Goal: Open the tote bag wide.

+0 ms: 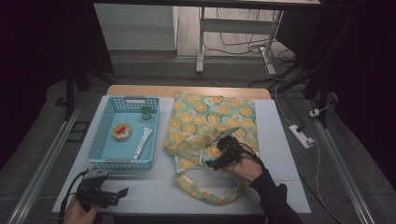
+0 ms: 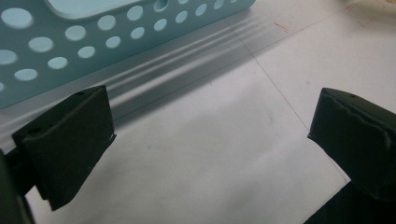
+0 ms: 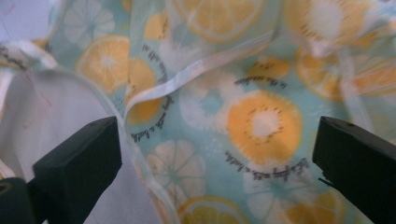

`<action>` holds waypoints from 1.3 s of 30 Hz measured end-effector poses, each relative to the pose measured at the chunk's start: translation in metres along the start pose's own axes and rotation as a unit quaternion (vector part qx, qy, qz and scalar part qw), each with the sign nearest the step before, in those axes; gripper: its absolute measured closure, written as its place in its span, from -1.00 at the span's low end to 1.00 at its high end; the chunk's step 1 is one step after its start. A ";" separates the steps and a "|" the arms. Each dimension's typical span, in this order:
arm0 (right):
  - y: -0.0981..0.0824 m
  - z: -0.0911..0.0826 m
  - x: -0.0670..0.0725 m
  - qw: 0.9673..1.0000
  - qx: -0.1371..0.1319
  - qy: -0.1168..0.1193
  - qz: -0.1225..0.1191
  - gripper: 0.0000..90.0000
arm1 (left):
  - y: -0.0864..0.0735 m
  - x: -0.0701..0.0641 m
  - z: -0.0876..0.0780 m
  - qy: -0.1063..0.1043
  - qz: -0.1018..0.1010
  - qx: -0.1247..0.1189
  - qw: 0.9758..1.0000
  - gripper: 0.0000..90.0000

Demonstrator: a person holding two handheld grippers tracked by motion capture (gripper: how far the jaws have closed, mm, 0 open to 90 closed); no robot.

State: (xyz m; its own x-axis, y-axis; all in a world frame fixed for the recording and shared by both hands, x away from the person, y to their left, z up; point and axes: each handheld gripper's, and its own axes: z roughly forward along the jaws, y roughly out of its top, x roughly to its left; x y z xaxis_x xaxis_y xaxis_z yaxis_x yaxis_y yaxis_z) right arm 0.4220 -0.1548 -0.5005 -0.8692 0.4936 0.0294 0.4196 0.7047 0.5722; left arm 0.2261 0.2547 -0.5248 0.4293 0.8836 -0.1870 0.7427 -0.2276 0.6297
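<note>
Orange-print bag (image 3: 261, 126) between spread right fingers (image 3: 79, 163); high view adds blue basket (image 1: 105, 158).

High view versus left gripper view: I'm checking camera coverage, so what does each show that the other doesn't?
The high view alone takes in the fruit-print bag, the right gripper over it, and the basket's contents: a white tube, a round tin and a small green bottle. The left gripper view alone gives the left gripper close up, jaws wide apart with nothing between. Both share the blue basket and the white table.
</note>
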 end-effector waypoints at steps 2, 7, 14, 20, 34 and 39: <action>-0.002 0.003 0.002 1.000 0.004 0.001 -0.007 -0.89 | 0.000 0.000 0.000 0.000 0.000 0.000 1.000 -1.00; -0.005 0.011 0.007 1.000 0.015 0.000 -0.021 -0.82 | 0.000 0.000 0.000 0.000 0.001 0.000 1.000 -1.00; -0.007 0.016 0.006 0.999 0.029 -0.012 -0.032 -0.54 | 0.000 0.000 0.000 0.000 0.001 0.000 1.000 -1.00; -0.009 0.013 0.003 0.999 0.020 -0.016 -0.039 -0.29 | 0.000 0.000 0.000 0.000 0.001 0.000 1.000 -0.99; -0.009 0.007 -0.002 0.999 0.017 -0.004 -0.045 0.95 | 0.000 0.000 0.000 0.000 0.002 0.001 1.000 -0.99; -0.008 0.004 -0.004 0.999 0.006 -0.004 -0.042 0.99 | 0.000 0.000 0.000 0.000 0.002 0.001 1.000 -0.99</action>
State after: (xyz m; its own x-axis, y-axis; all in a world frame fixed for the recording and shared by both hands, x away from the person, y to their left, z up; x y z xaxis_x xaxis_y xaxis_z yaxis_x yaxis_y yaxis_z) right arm 0.4233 -0.1604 -0.5086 -0.8997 0.4358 -0.0245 0.3477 0.7496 0.5632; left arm 0.2263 0.2545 -0.5250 0.4322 0.8827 -0.1845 0.7422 -0.2321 0.6287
